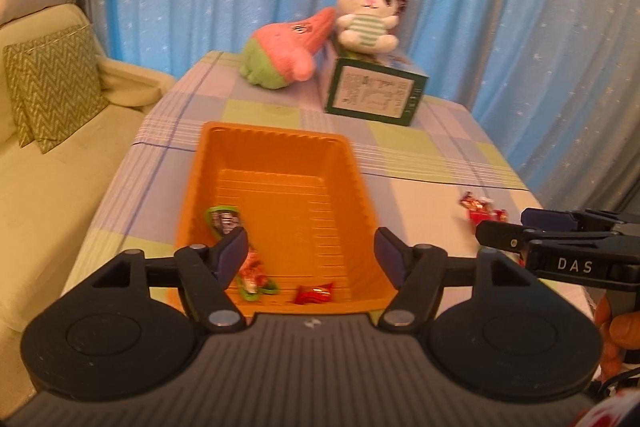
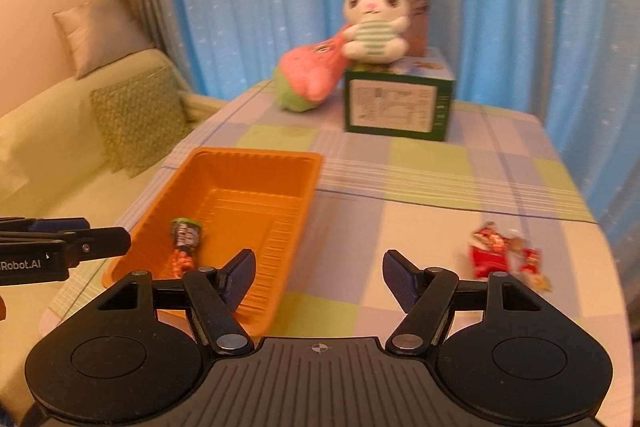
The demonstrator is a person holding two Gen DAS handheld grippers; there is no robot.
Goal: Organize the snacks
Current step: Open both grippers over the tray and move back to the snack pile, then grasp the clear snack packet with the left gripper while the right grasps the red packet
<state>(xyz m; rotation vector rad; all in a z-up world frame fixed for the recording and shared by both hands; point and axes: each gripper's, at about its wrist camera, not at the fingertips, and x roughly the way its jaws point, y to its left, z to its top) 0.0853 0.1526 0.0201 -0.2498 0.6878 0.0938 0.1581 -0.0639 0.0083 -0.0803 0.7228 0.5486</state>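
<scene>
Two handheld grippers are hovering over a checked tablecloth [image 2: 420, 163] as a person is sorting wrapped snacks into an orange tray [image 1: 276, 141]. The left gripper [image 1: 310, 255] is hanging above the tray's near end with its jaws standing apart and nothing between them; below it, a green-edged dark packet [image 1: 225, 221], a red-and-white sweet [image 1: 252, 273] and a small red wrapper [image 1: 314, 294] are lying on the tray floor. The right gripper [image 2: 318, 273] is likewise spread and empty, hanging over bare cloth just beside the tray's right wall.

The remaining work is sitting to the right: a loose cluster of red wrappers [image 2: 506, 255] is lying on the cloth, well apart from the tray and nearest the right gripper (how many pieces are in the cluster is hard to tell through the blur). A pink plush [image 1: 290, 45], a white rabbit toy [image 1: 366, 17] and a green box [image 1: 374, 95] are standing at the far end of the table, clear of the action.

Judging by the layout, the right gripper is best placed to collect the cluster. Doing it well is likely meaning lowering with the jaws straddling one wrapper's crimped body, closing gently so the foil is not skidding away, then carrying it over the tray wall before letting go.
</scene>
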